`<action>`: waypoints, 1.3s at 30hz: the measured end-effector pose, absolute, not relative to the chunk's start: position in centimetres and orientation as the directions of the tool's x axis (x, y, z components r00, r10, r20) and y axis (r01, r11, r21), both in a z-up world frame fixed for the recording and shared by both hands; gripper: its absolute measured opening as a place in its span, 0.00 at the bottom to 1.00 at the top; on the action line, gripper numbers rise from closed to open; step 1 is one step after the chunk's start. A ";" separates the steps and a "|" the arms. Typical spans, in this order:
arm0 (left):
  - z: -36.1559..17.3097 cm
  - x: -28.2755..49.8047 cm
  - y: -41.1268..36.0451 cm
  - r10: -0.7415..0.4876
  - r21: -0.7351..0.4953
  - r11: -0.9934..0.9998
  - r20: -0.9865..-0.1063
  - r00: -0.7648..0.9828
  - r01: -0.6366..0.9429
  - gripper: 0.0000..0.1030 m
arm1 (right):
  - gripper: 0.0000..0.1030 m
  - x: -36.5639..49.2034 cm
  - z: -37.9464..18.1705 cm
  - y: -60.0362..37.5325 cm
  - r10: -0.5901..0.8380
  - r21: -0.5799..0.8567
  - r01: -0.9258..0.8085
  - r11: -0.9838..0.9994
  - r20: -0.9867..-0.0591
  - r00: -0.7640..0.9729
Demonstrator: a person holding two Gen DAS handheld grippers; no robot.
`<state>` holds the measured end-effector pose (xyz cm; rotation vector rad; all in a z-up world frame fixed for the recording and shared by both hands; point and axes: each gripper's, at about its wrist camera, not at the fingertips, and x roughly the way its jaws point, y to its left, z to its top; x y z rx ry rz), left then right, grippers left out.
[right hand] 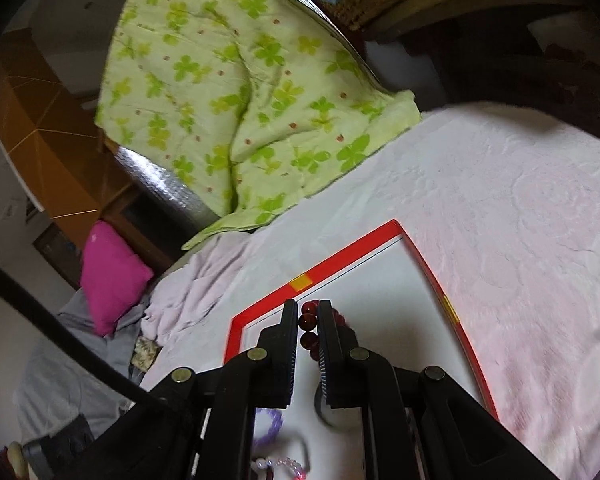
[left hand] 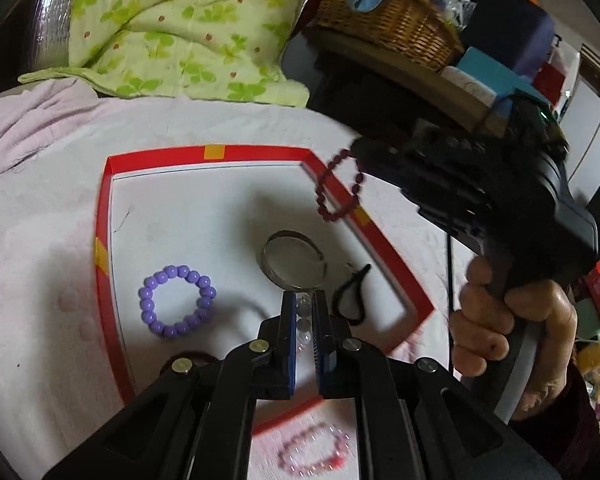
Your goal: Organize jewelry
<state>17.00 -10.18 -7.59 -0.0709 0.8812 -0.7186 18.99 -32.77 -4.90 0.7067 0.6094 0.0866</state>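
Note:
A white tray with a red rim (left hand: 160,158) lies on the bed cover. In it are a purple bead bracelet (left hand: 176,306), a silver bangle (left hand: 292,258) and a black cord loop (left hand: 352,296). My left gripper (left hand: 304,316) is over the tray, shut on clear beads (left hand: 303,322). A blurred pink-clear bead loop (left hand: 314,448) shows under it; I cannot tell whether it hangs or lies. My right gripper (right hand: 308,330) is shut on a dark red bead bracelet (right hand: 309,319). That bracelet (left hand: 338,188) dangles above the tray's far right rim (right hand: 340,258). A hand (left hand: 512,320) holds the right gripper (left hand: 358,151).
A pale pink bed cover (right hand: 520,220) spreads around the tray. A green clover quilt (left hand: 180,28) is heaped behind it. A wicker basket (left hand: 388,20) and boxes stand at the back right. A magenta pillow (right hand: 112,276) lies off to the left.

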 end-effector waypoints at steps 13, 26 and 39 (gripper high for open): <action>-6.6 15.3 -8.6 -0.492 -0.160 0.816 -0.696 0.523 0.555 0.30 | 0.21 20.3 -7.5 -34.6 0.190 0.560 0.255 0.788 -0.616 0.765; -6.5 7.7 -2.8 -0.411 -0.078 0.850 -0.718 0.562 0.522 0.39 | 0.24 9.7 -4.4 -31.1 0.303 0.502 0.048 0.864 -0.593 0.746; -10.0 1.3 -3.5 -0.391 -0.042 0.802 -0.791 0.471 0.596 0.52 | 0.40 6.4 -8.7 -22.3 0.376 0.424 -0.051 0.904 -0.734 0.565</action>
